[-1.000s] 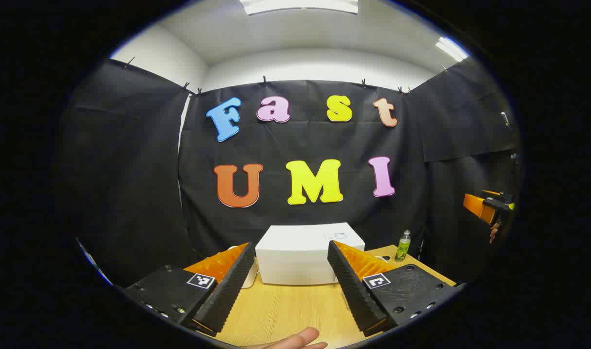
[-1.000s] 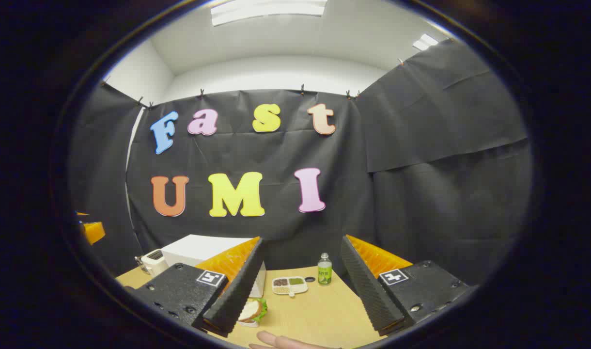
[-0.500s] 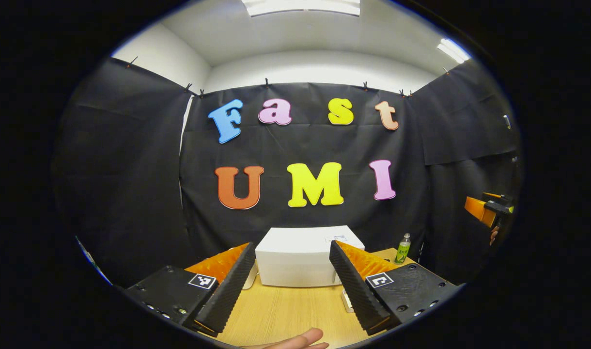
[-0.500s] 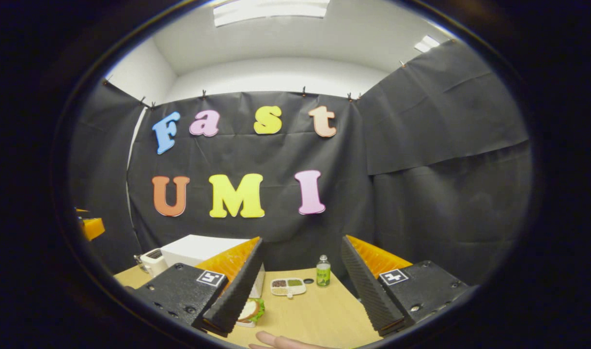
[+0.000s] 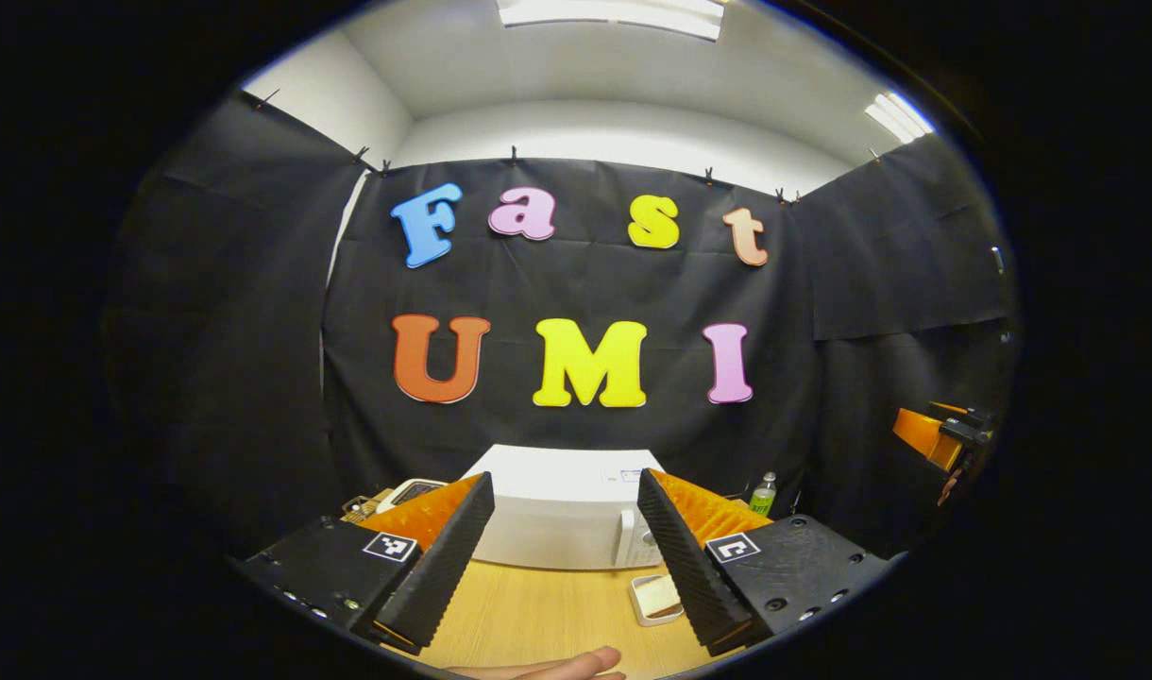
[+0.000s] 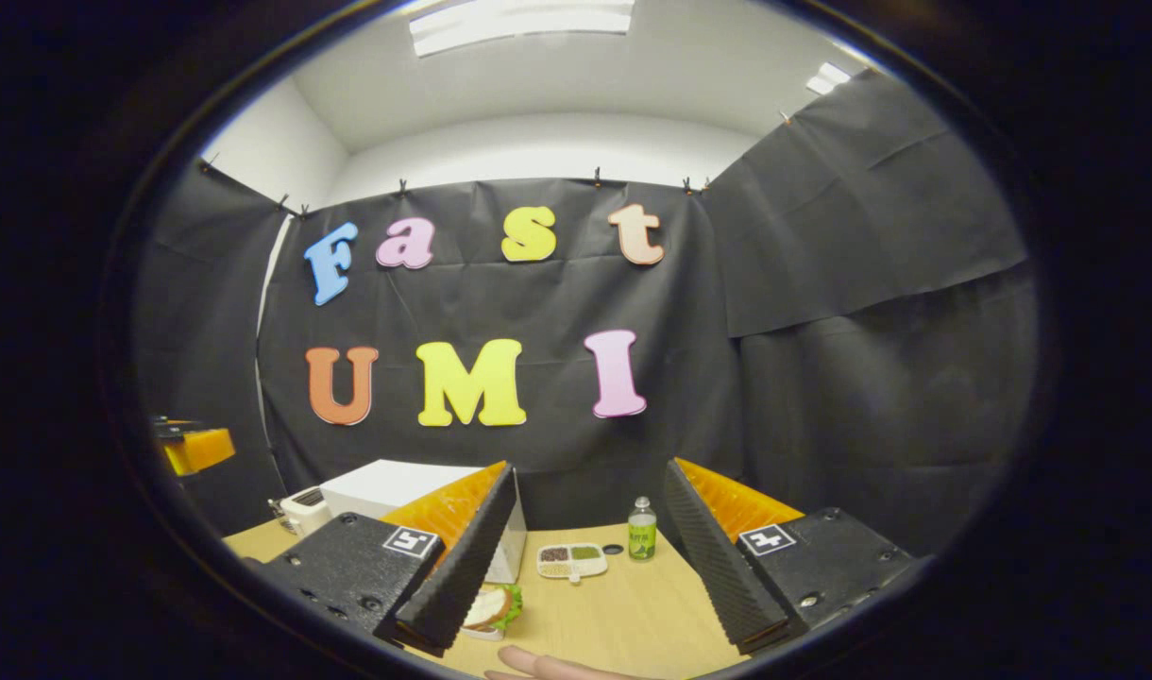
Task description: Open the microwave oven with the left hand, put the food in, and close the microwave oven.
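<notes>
The white microwave stands at the back of the wooden table, its door shut and its handle on the right side. My left gripper is open, held short of the microwave and lined up with it. A small plate of food lies in front of the microwave, partly behind my right-hand finger. In the right gripper view the food is a sandwich on a plate beside the microwave. My right gripper is open and empty above the table.
A divided snack tray and a green bottle stand mid-table. A small white appliance sits left of the microwave. The other gripper shows far off at the right and at the left. A fingertip shows at the bottom.
My left gripper has shifted and lowered, so the microwave's front, handle and the food plate have come into view. The right gripper has barely moved.
</notes>
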Motion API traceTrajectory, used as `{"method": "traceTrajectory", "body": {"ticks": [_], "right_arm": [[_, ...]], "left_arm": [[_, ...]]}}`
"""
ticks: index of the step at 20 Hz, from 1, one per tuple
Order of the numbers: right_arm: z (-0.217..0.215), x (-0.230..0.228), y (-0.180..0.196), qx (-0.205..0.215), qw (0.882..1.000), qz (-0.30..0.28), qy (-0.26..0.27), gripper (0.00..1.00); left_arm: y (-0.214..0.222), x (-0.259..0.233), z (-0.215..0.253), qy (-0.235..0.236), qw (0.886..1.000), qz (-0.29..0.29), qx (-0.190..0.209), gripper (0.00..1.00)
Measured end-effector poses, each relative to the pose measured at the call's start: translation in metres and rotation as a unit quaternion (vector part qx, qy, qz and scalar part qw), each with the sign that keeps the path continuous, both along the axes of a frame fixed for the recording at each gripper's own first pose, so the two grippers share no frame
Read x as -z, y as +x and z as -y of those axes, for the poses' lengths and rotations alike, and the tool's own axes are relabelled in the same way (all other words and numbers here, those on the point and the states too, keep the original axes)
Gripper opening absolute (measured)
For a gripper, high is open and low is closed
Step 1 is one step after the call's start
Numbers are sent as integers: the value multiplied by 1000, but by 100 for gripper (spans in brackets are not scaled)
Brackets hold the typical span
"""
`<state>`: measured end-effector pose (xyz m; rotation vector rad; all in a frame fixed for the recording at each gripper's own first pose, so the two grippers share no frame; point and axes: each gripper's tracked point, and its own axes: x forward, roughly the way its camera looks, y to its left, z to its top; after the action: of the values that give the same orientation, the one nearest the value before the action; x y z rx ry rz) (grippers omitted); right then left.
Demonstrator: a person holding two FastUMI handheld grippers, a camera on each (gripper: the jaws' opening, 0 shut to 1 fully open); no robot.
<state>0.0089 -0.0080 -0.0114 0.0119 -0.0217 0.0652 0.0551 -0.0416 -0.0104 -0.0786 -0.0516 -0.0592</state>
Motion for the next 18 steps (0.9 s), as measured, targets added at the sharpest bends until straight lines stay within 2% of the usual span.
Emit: {"method": "traceTrajectory", "body": {"ticks": [2, 3, 4, 5, 6, 11, 12, 18], "right_arm": [[5, 4, 3, -2, 1000, 1, -3, 100], [9, 6, 4, -1, 1000, 2, -4, 92], [12, 8, 6, -1, 1000, 3, -6, 91], [15, 10, 7, 0, 1000, 4, -7, 100], [19, 12, 9, 1, 1000, 5, -7, 100], [26, 24, 17, -11, 1000, 1, -3, 100], [27, 26, 17, -13, 1000, 3, -5, 92], [32, 42, 23, -16, 1000, 4, -21, 92]], "left_arm": [[25, 12, 5, 7, 1000, 7, -9, 95], [38, 19, 14, 13, 1000, 7, -6, 95], [50, 27, 19, 21, 1000, 8, -9, 95], [61, 33, 20, 24, 1000, 8, -17, 95], [72, 42, 23, 26, 999, 6, -21, 95], [125, 106, 60, 42, 998, -37, -8, 96], [133, 120, 68, 38, 998, -47, 0, 96], [183, 187, 105, 18, 996, -80, 27, 96]]}}
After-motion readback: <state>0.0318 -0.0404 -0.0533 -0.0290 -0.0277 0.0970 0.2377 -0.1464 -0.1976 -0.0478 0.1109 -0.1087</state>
